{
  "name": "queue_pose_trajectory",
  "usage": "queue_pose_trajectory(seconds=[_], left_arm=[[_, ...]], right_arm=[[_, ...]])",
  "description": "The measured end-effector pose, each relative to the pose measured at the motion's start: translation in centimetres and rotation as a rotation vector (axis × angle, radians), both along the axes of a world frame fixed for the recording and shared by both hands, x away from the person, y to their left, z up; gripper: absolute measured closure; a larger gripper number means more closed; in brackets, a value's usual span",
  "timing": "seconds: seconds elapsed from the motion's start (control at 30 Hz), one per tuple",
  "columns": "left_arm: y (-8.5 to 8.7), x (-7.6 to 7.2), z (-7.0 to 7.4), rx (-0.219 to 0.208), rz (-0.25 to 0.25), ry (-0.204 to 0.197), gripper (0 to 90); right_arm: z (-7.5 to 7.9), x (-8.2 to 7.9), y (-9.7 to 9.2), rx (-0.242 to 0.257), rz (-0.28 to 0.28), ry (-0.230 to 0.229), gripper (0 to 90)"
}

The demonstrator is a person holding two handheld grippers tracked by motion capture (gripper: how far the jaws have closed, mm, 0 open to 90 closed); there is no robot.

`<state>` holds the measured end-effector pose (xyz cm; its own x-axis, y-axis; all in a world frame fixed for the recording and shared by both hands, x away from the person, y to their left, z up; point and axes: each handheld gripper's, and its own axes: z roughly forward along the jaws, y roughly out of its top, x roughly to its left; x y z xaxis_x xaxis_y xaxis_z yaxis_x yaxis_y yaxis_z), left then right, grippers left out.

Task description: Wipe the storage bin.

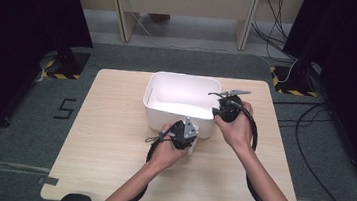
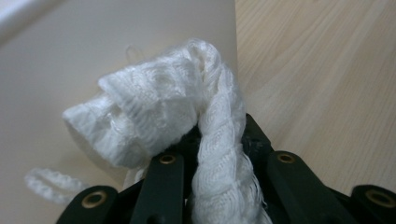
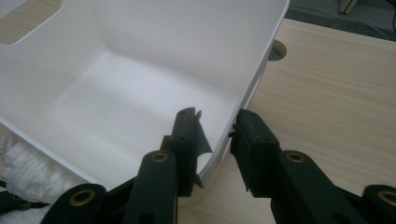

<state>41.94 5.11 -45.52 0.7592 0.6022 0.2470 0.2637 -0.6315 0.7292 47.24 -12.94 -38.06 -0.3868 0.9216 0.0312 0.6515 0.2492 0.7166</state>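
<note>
Left gripper (image 1: pixel 188 141), clenched on a thick white twisted rope (image 2: pixel 210 140), sits just outside the white plastic bin (image 1: pixel 165 114) whose rim the right gripper (image 3: pixel 217 140) grasps.

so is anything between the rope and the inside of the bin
Yes: the white bin's near wall. The left gripper holds the white rope outside it, low against that wall. The right gripper straddles the rim.

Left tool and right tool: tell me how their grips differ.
The left tool is shut on a white rope, outside the white bin; the right tool straddles the bin's rim, one jaw inside and one outside. The rope is soft and twisted; the bin wall is rigid and smooth. Both tools are black and hand-held.
</note>
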Motion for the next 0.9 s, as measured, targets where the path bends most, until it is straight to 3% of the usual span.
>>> queue_pose_trajectory(seconds=[0.6, 0.9], left_arm=[[-0.5, -0.6, 3.2, -0.037, -0.019, -0.062, 74.3], [-0.8, -0.6, 3.7, -0.04, -0.025, -0.066, 74.3]], right_arm=[[0.0, 0.1, 0.0, -0.002, 0.002, 0.0, 70.4], [0.0, 0.1, 0.0, -0.003, 0.0, -0.002, 70.7]])
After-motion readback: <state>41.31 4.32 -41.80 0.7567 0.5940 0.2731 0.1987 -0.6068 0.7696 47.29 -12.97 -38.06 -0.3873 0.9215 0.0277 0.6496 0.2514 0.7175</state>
